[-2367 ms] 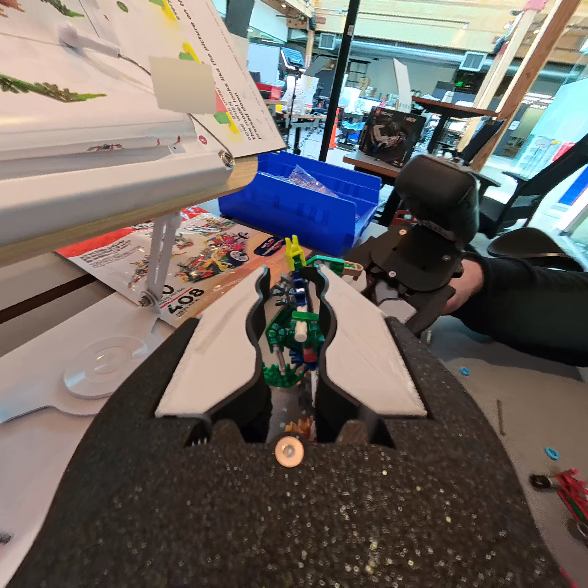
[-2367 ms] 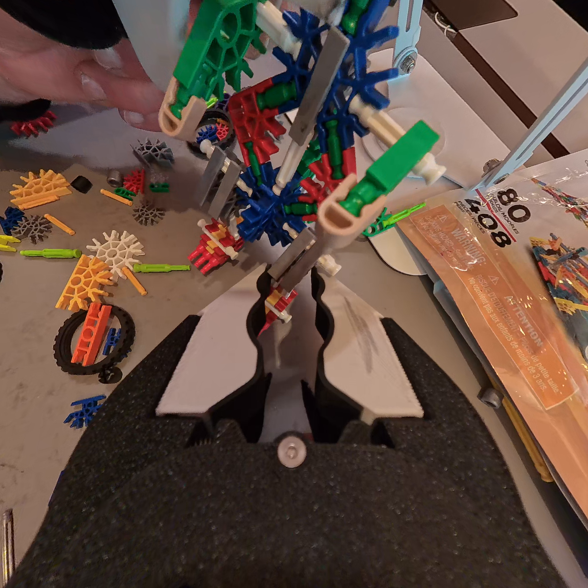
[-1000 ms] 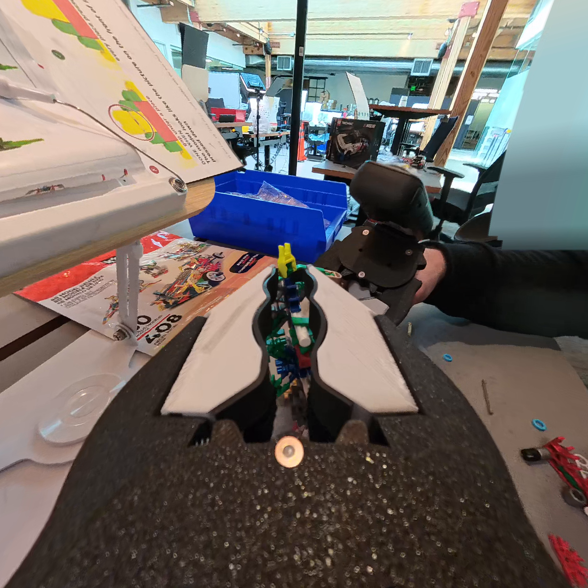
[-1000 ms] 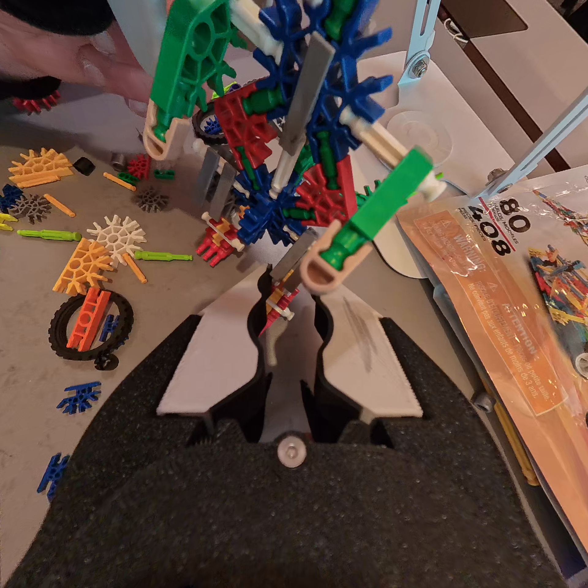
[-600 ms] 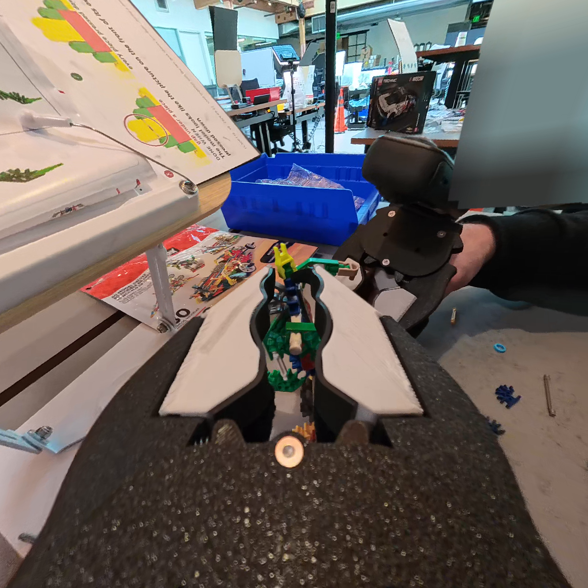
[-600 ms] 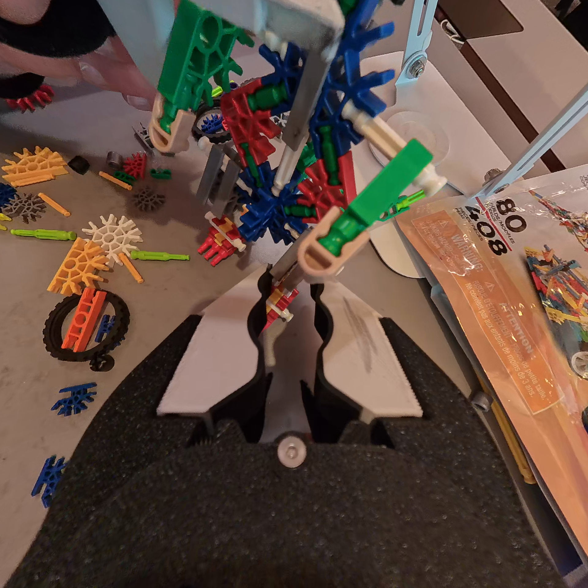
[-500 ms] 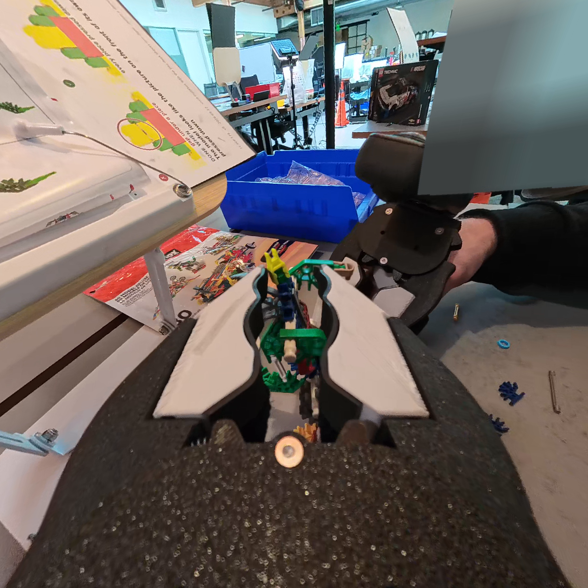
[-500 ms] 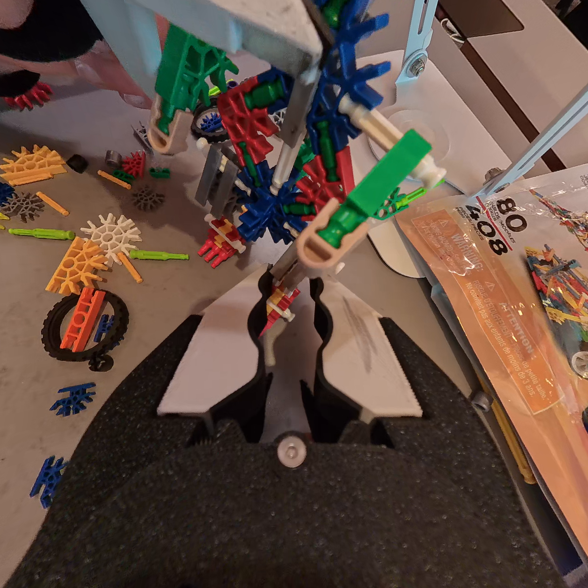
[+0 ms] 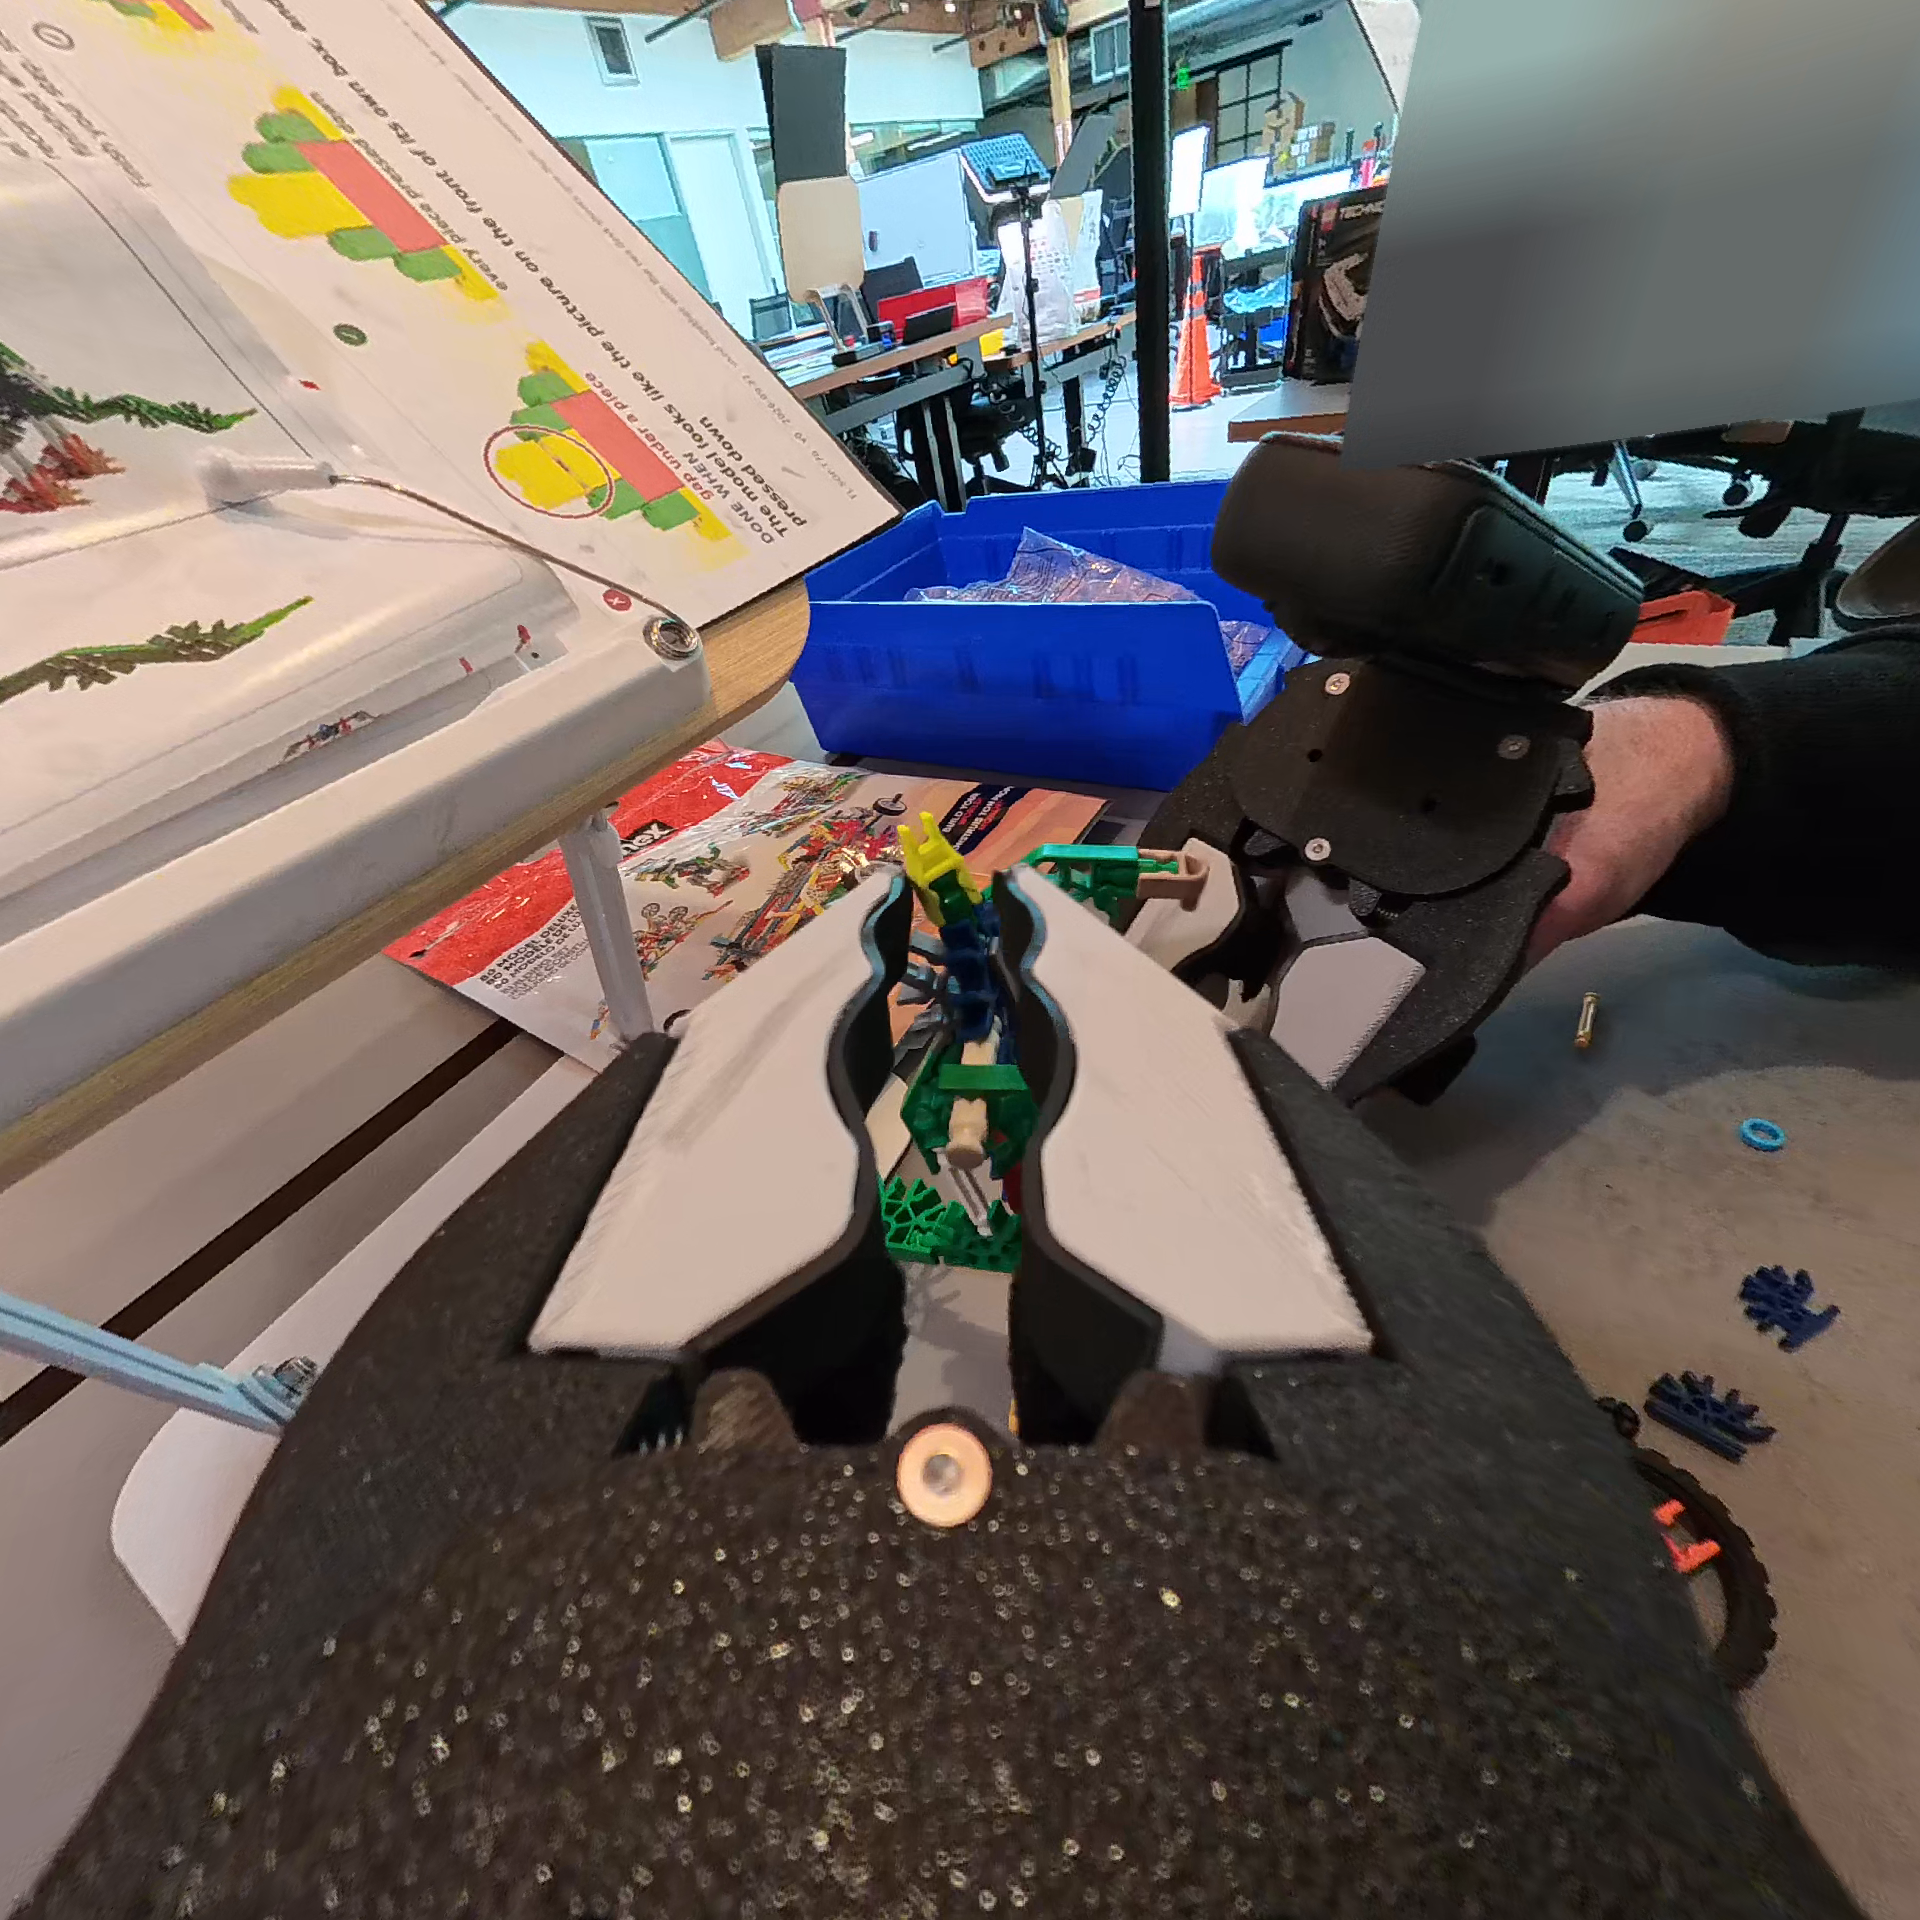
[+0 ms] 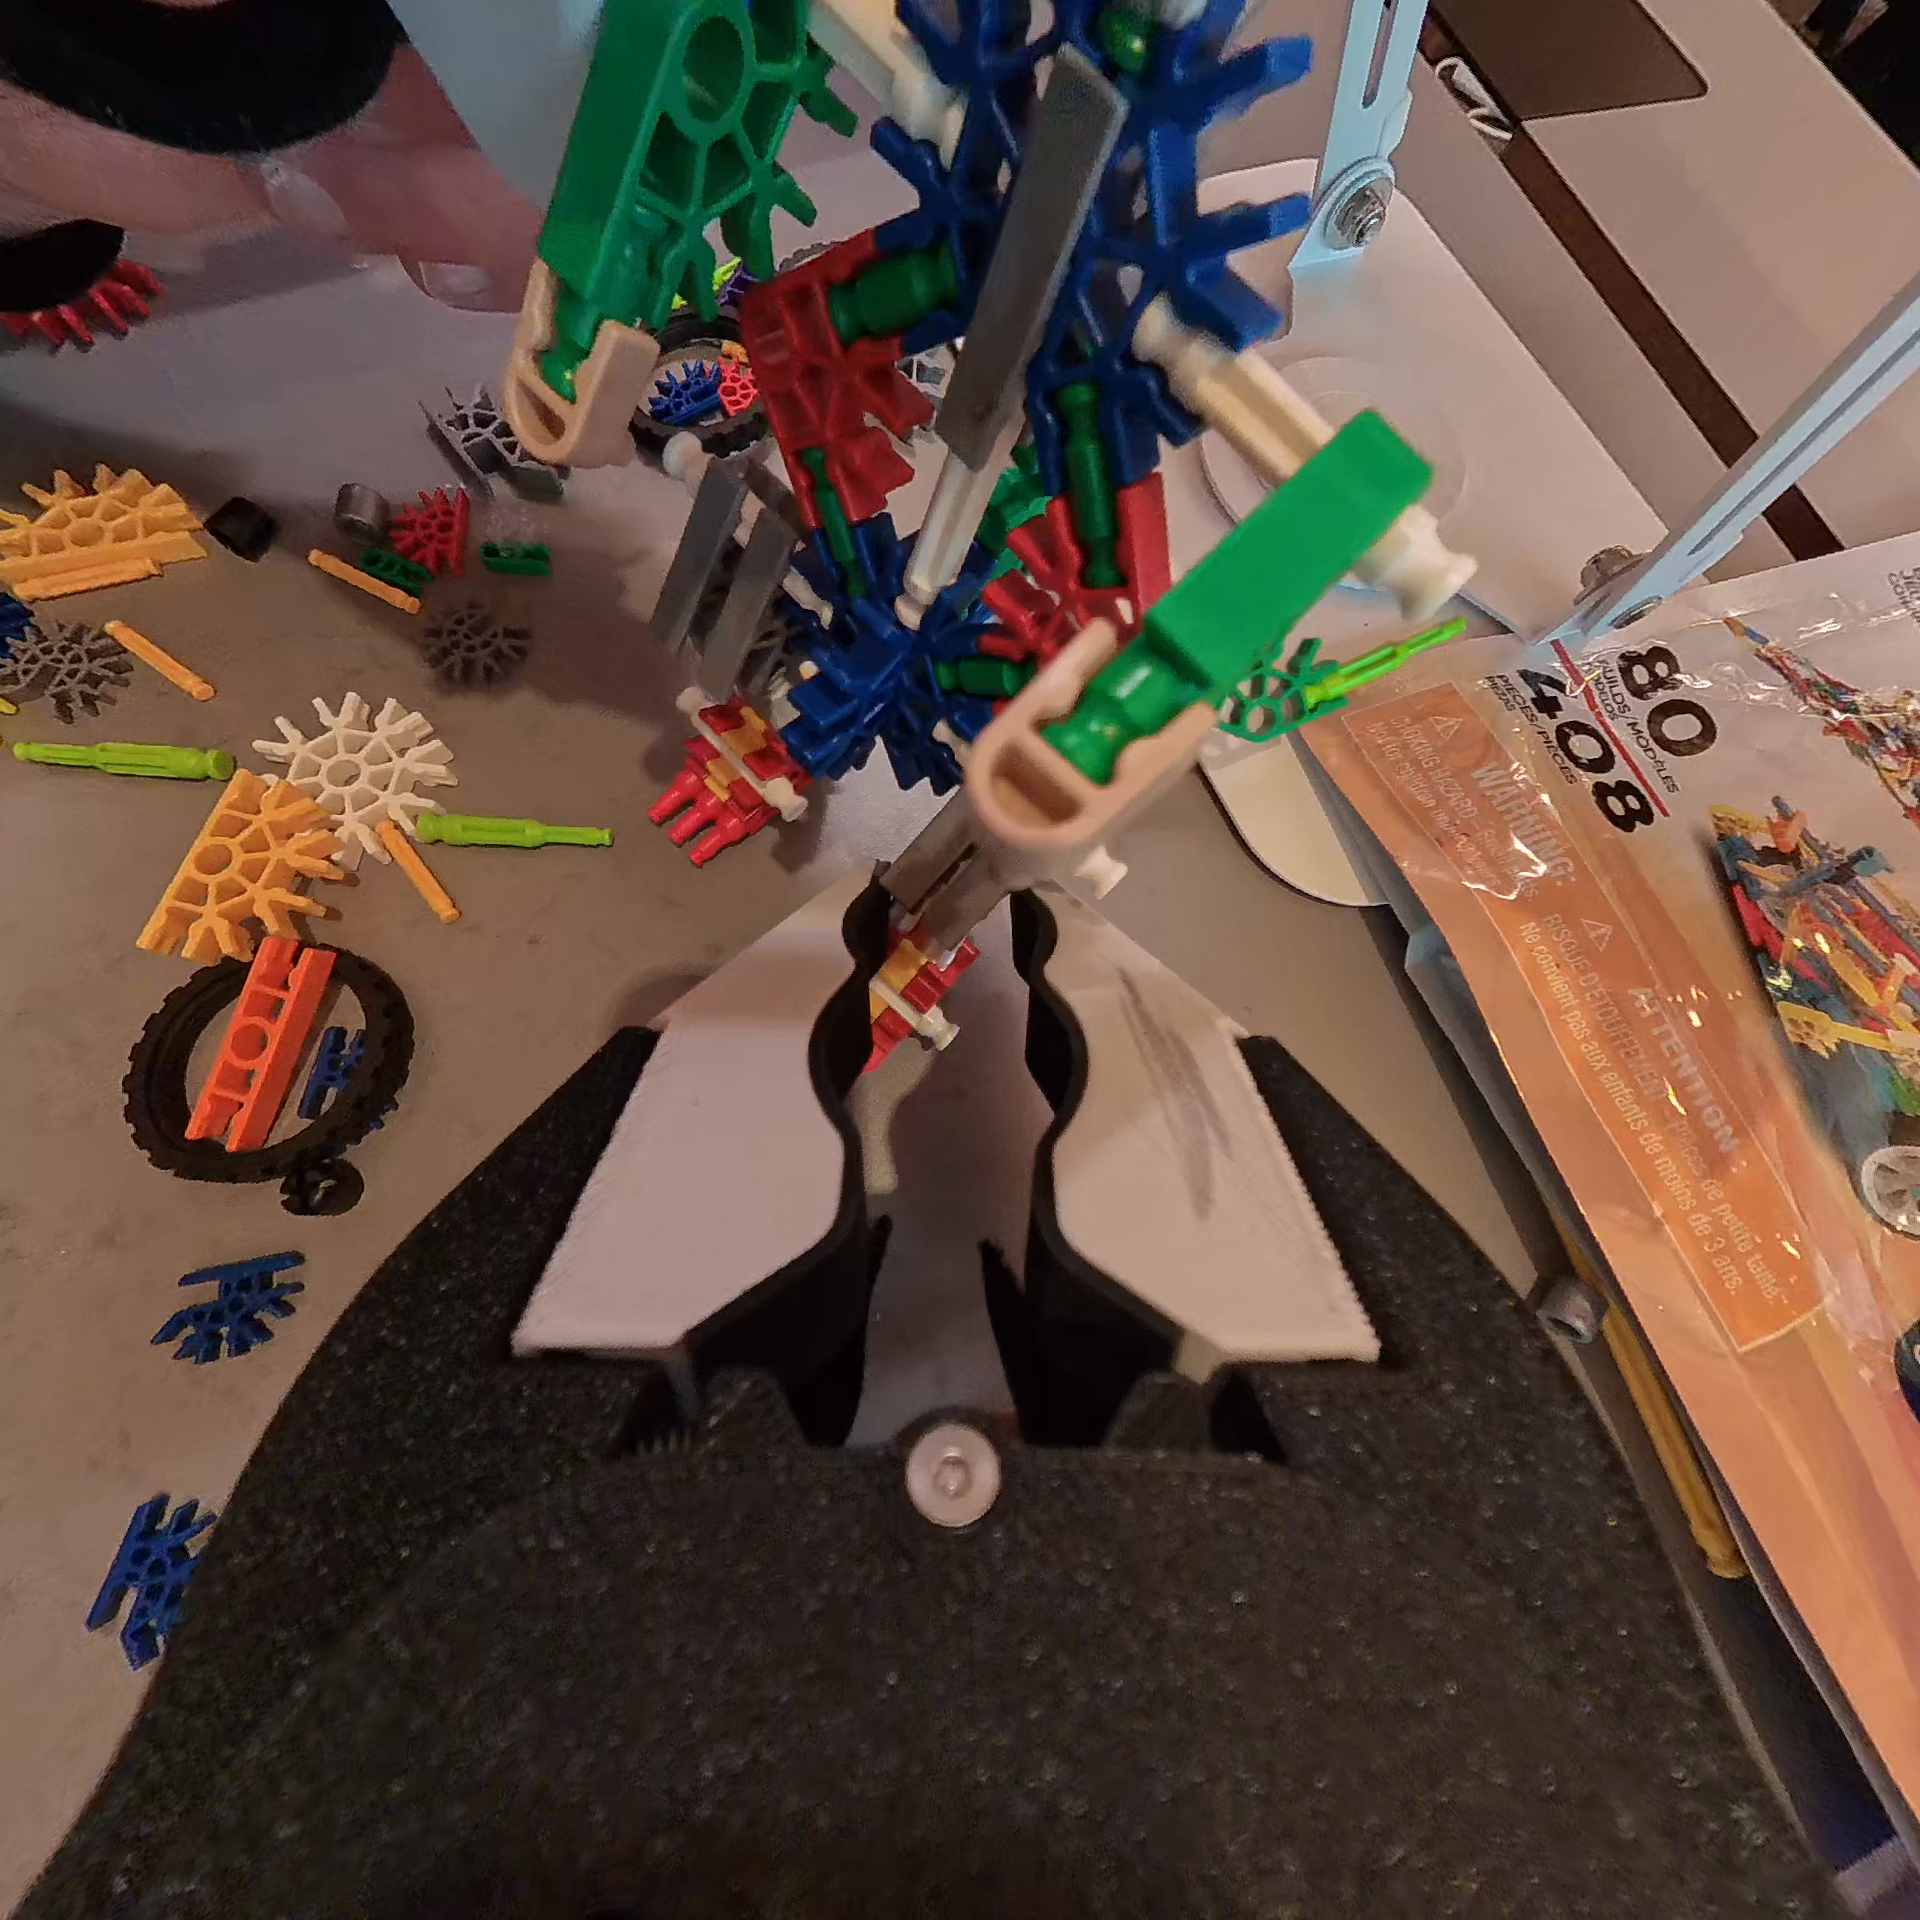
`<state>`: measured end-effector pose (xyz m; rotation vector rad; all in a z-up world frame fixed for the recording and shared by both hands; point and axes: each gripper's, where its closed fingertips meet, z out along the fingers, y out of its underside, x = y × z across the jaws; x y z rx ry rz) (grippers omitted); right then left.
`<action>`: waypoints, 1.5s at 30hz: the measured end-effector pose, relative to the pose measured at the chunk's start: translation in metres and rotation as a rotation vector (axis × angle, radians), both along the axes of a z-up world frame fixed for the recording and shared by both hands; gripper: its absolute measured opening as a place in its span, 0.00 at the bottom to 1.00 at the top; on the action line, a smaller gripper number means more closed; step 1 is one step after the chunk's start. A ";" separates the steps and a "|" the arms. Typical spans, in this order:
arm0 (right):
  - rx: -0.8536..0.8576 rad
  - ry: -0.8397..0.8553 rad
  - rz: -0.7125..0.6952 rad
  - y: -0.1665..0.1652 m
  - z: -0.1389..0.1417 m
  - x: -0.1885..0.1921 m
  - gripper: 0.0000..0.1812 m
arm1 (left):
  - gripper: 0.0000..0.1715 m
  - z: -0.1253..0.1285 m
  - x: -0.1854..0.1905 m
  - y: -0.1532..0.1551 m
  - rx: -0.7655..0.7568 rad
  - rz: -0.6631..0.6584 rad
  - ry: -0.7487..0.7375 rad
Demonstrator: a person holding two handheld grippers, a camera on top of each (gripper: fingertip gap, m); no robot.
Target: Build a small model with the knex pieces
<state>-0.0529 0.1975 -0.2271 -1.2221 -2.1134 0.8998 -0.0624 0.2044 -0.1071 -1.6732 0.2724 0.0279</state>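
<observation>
A toy model of snap-together rods and connectors, blue, red, green, white and grey (image 10: 987,436), hangs in the air between both grippers. My right gripper (image 10: 940,920) is shut on its lower end, a grey rod with a red-and-yellow piece. A tan clip on a green rod (image 10: 1049,790) sits just above the fingertips. My left gripper (image 9: 951,904) is shut on the model's other end (image 9: 971,1101), with a yellow piece (image 9: 935,857) poking out past the tips. The right gripper also shows in the left wrist view (image 9: 1351,862), held by a hand (image 9: 1642,810).
Loose pieces lie on the grey table (image 10: 582,966): yellow and white connectors (image 10: 260,831), a tyre with an orange piece (image 10: 265,1060). A clear bag of parts (image 10: 1662,935) lies right. A blue bin (image 9: 1018,644) and a tilted instruction board (image 9: 364,416) stand behind. Across from one pair of fingers to the other is roughly 12 cm.
The left gripper's jaws have narrowed on the model since half a second ago. The model has tilted and shifted slightly. The left finger that covered the model's top in the right wrist view is gone.
</observation>
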 end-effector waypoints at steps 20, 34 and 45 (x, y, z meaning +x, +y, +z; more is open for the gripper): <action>-0.016 -0.018 0.048 -0.007 -0.001 0.005 0.12 | 0.04 0.003 0.013 -0.011 -0.023 -0.256 -0.228; -0.038 -0.010 0.051 -0.008 -0.001 0.002 0.12 | 0.17 -0.012 -0.006 -0.016 -0.208 -0.160 -0.184; -0.038 0.003 0.041 -0.007 -0.002 0.000 0.12 | 0.12 -0.008 -0.006 -0.014 -0.201 -0.101 -0.084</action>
